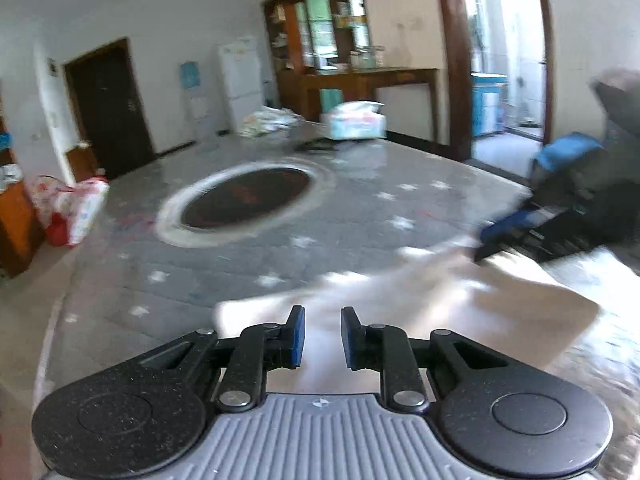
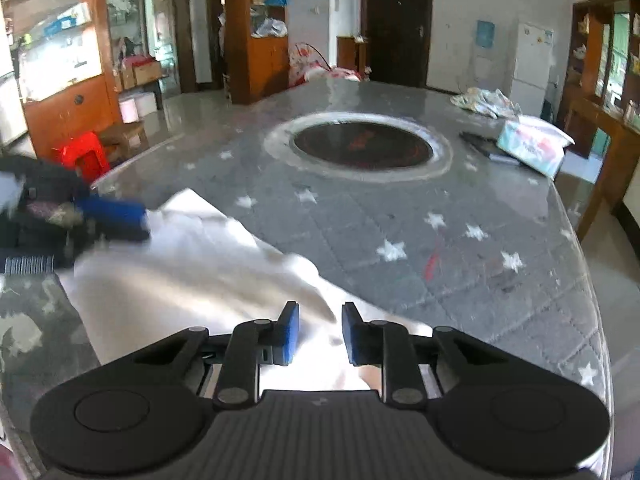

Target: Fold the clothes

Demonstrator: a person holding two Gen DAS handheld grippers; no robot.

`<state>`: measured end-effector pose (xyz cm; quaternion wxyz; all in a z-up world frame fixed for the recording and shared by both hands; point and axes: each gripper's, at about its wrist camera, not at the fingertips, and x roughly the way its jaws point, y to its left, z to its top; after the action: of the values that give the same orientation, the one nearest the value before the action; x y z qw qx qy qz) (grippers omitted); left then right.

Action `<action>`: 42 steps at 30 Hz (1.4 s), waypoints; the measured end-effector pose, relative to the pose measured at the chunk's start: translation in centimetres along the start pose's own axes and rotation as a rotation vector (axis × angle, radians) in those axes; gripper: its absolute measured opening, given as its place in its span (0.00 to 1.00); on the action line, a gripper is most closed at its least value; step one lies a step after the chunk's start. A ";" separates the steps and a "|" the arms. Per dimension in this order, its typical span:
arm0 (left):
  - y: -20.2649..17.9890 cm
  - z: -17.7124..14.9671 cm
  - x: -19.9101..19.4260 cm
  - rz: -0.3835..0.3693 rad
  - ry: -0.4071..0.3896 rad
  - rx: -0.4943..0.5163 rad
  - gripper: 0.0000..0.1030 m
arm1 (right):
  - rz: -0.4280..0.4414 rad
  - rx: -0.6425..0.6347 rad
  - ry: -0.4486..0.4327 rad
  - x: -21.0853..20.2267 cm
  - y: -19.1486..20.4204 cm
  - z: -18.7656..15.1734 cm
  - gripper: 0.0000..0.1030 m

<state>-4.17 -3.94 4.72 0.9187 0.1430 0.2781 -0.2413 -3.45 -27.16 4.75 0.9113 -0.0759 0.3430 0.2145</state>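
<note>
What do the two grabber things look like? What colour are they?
Both look alike. The left gripper has two short fingers with blue pads, joined by black hinged bars with silver rivets to two round, speckled black discs. Its ribbed middle part is light grey. The right gripper has the same blue pads and black bars, but its ribbed middle is dark grey. No cables or sleeves show.

A garment (image 2: 188,276) lies on the near part of the worktop (image 2: 460,280), with the round inset (image 2: 362,146) behind it at the middle. At the far edge, right of the inset in the right wrist view, sit a packet (image 2: 532,146), a flat dark thing (image 2: 486,146) beside it, and a heap of bags (image 2: 486,102) farther back. The left gripper (image 1: 322,336) and right gripper (image 2: 319,332) both hang over the garment (jaws apart, nothing between them).
</note>
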 end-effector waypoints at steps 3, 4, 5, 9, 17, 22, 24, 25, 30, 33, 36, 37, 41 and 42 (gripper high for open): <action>-1.0 -0.6 0.7 -0.019 0.025 0.014 0.22 | 0.035 -0.019 -0.003 0.6 0.9 0.5 0.21; -1.2 -0.7 1.1 -0.020 0.034 0.012 0.22 | 0.040 -0.026 0.003 1.1 1.2 0.7 0.21; -1.0 -0.8 1.5 -0.013 0.040 0.005 0.22 | 0.044 -0.033 0.010 1.5 1.5 0.8 0.21; 0.3 -1.0 3.0 0.024 0.048 -0.043 0.23 | 0.031 -0.040 0.052 3.3 1.9 1.1 0.21; -1.5 -1.5 0.6 0.002 0.000 -0.015 0.25 | 0.070 -0.092 0.038 3.2 3.0 3.0 0.22; -2.9 -2.7 -0.2 -0.036 0.010 0.001 0.25 | 0.133 -0.131 0.070 5.4 4.8 4.4 0.22; -2.8 -3.0 -0.2 -0.038 0.013 -0.015 0.25 | 0.144 -0.143 0.091 6.6 5.3 4.9 0.22; -2.7 -3.1 -0.2 -0.042 0.012 -0.026 0.25 | 0.148 -0.150 0.101 7.2 5.5 5.1 0.22; -2.3 -3.4 -0.2 -0.063 0.007 -0.054 0.25 | 0.128 -0.140 0.128 9.8 6.0 6.2 0.22; -2.1 -3.4 -0.2 -0.074 0.006 -0.066 0.25 | 0.124 -0.116 0.131 10.3 5.8 6.7 0.23; -1.3 -2.9 -0.5 -0.080 0.000 -0.092 0.25 | 0.128 -0.106 0.127 10.1 5.4 6.9 0.25; -1.0 -2.7 -0.7 -0.082 -0.006 -0.104 0.25 | 0.133 -0.103 0.123 9.8 5.2 6.9 0.27; 0.7 -1.8 -1.0 -0.059 -0.021 -0.143 0.25 | 0.114 -0.113 0.097 7.6 4.5 6.9 0.30; 1.2 -1.6 -0.7 -0.051 -0.017 -0.155 0.25 | 0.116 -0.118 0.094 6.8 4.3 6.8 0.30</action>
<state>-4.80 -2.01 4.00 0.9229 0.0624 0.2918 -0.2435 3.25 -19.07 5.41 0.8742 -0.1196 0.3760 0.2830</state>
